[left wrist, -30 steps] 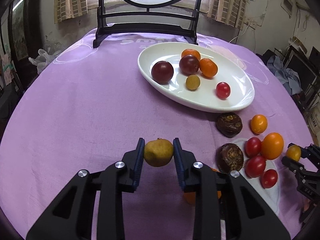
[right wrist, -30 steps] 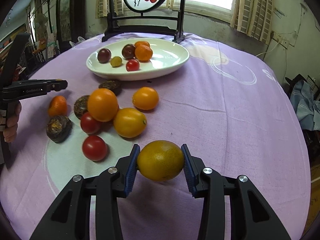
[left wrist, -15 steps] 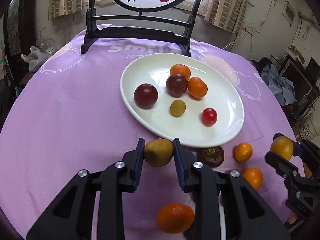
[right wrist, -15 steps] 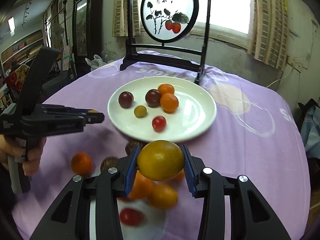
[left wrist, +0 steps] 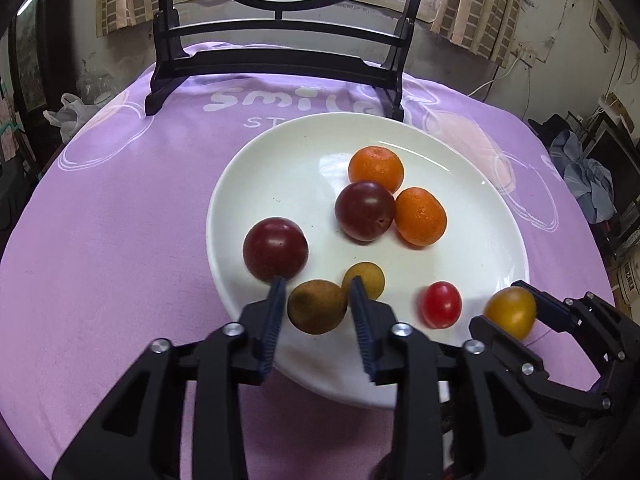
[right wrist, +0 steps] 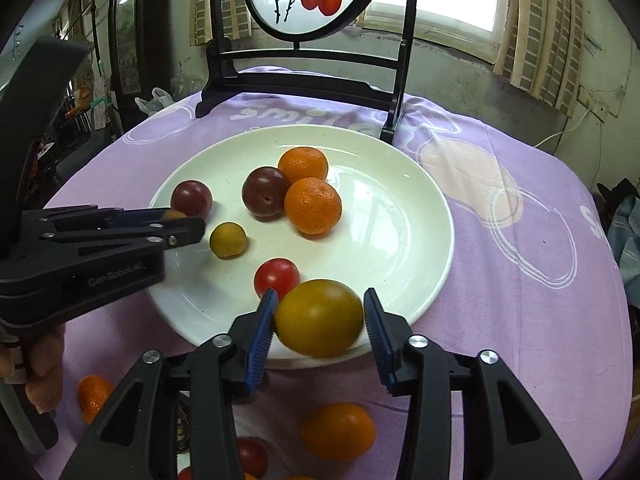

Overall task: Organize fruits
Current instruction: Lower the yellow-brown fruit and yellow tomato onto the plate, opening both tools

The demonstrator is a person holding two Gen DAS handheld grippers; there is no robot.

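A white plate [left wrist: 280, 168] [right wrist: 392, 240] on the purple cloth holds two dark plums, two mandarins, a small yellow-green fruit [left wrist: 366, 278] and a red cherry tomato [left wrist: 440, 304]. My left gripper [left wrist: 318, 282] hangs over the plate's near rim. Its jaws are opening, and a brownish-yellow fruit [left wrist: 317, 306] sits loose between them with a gap on each side. My right gripper [right wrist: 320, 291] is over the near rim further right. Its jaws are opening too, and a larger yellow fruit [right wrist: 319, 317], slightly blurred, is coming free between the pads.
A black-framed round screen [right wrist: 304, 80] stands on the table just behind the plate. Loose fruit lies on the cloth near me: an orange one [right wrist: 338, 430], a mandarin [right wrist: 92, 396] and a red tomato [right wrist: 250, 456]. A person's hand [right wrist: 40, 368] holds the left gripper.
Both grippers carried their fruit away from the loose pile to above the plate's near rim. Both pairs of jaws have since widened and no longer press on the fruit.
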